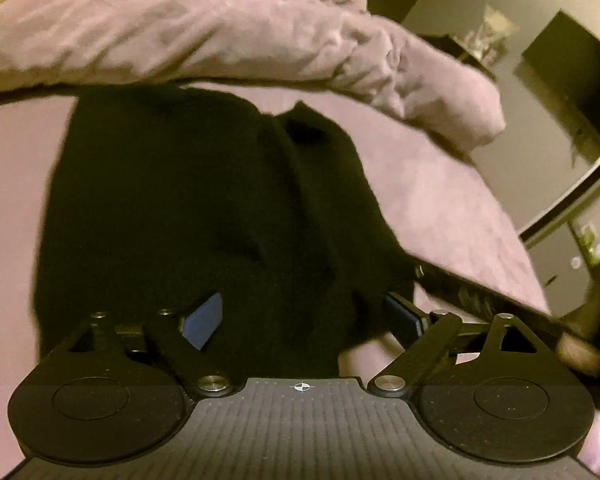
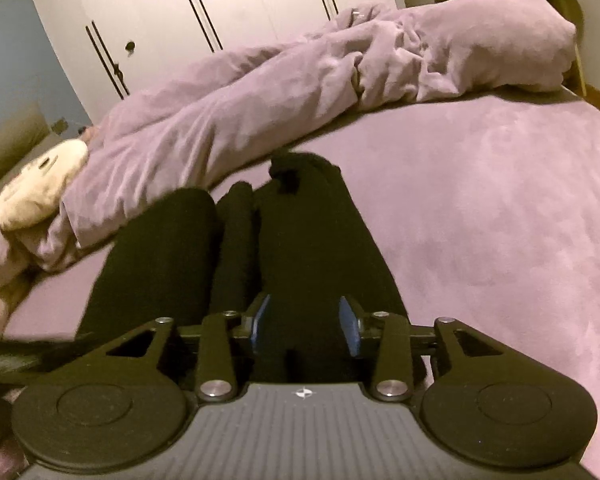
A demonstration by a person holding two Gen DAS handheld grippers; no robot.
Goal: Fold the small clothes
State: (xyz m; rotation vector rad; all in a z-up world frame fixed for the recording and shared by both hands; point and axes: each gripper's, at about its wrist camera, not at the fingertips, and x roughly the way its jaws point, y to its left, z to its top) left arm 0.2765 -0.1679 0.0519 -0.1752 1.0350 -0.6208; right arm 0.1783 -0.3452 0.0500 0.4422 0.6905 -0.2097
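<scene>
A black garment (image 1: 188, 208) lies on the purple bed sheet (image 1: 440, 200), its near edge between my left gripper's fingers. My left gripper (image 1: 304, 316) is wide open, blue pads (image 1: 204, 320) far apart, with the cloth lying loose between them. In the right wrist view the same black garment (image 2: 308, 240) stretches away in long folds. My right gripper (image 2: 306, 320) stands partly open over its near end, blue pads (image 2: 350, 326) apart with black cloth between them; I cannot tell if they pinch it.
A crumpled purple duvet (image 2: 300, 80) lies across the far side of the bed. A cream soft toy (image 2: 40, 184) sits at far left. White wardrobe doors (image 2: 220, 0) stand behind. The other gripper's arm (image 1: 500, 300) shows at right in the left wrist view.
</scene>
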